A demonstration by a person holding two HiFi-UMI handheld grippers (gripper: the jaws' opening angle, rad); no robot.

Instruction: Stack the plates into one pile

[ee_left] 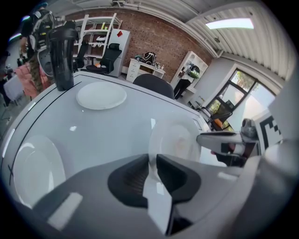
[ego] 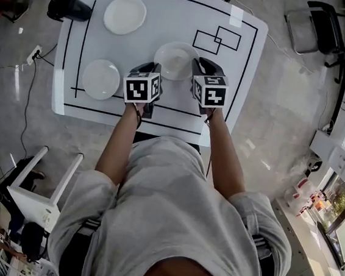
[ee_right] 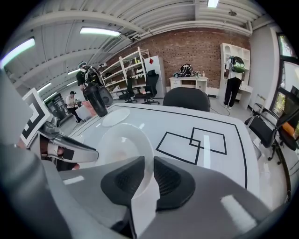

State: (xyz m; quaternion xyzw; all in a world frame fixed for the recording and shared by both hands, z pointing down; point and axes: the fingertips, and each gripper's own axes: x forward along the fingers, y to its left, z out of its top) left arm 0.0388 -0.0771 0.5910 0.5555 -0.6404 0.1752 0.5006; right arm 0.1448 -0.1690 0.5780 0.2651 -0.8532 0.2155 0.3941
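Note:
Three white plates are on the white table [ego: 233, 24]. One plate [ego: 125, 15] lies at the back left and a second plate [ego: 101, 79] at the front left. The middle plate [ego: 176, 60] is gripped from both sides. My left gripper [ego: 153, 72] is shut on its left rim, and my right gripper [ego: 198, 67] is shut on its right rim. In the left gripper view the rim of this plate [ee_left: 175, 140] runs between the pads of the left gripper [ee_left: 152, 170]. The right gripper view shows the same plate [ee_right: 124, 142] with its edge pinched by the right gripper [ee_right: 149, 175].
A black jug-like object [ego: 68, 6] stands at the table's back left corner. Two overlapping black rectangles [ego: 216, 40] are marked on the table's right part. A white stool [ego: 41, 188] stands on the floor at the left, and an office chair [ego: 322, 27] at the far right.

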